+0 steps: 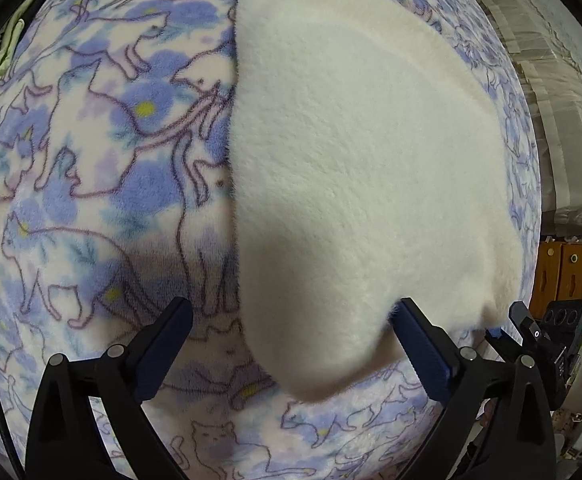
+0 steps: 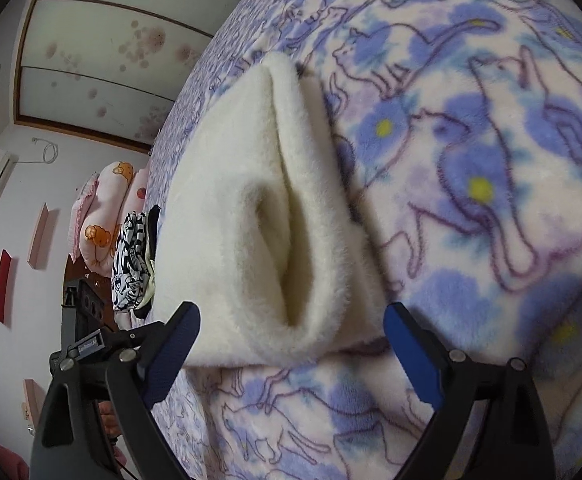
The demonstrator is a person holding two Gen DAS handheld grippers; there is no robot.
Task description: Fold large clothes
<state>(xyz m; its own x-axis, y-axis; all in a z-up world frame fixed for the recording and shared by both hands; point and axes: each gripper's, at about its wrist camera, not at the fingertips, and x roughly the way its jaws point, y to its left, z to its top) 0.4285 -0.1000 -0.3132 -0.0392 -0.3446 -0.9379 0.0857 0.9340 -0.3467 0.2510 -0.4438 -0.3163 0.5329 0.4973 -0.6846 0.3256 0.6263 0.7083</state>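
Clearly, the left tool (image 1: 295, 322) stood wide open, its fingers straddling the near corner of the folded cream-white fleece garment (image 1: 355, 160) without clamping it. That garment lay on a blue-and-lilac cat-print plush blanket (image 1: 91, 160). Likewise the right tool (image 2: 293, 326) gaped wide around the garment's rolled end (image 2: 275, 216), gripping nothing.

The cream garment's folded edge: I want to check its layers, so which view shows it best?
The right wrist view: the cream garment faces the camera end-on, its layers and rolled opening visible. The left wrist view shows only its flat top surface on the cat-print blanket.
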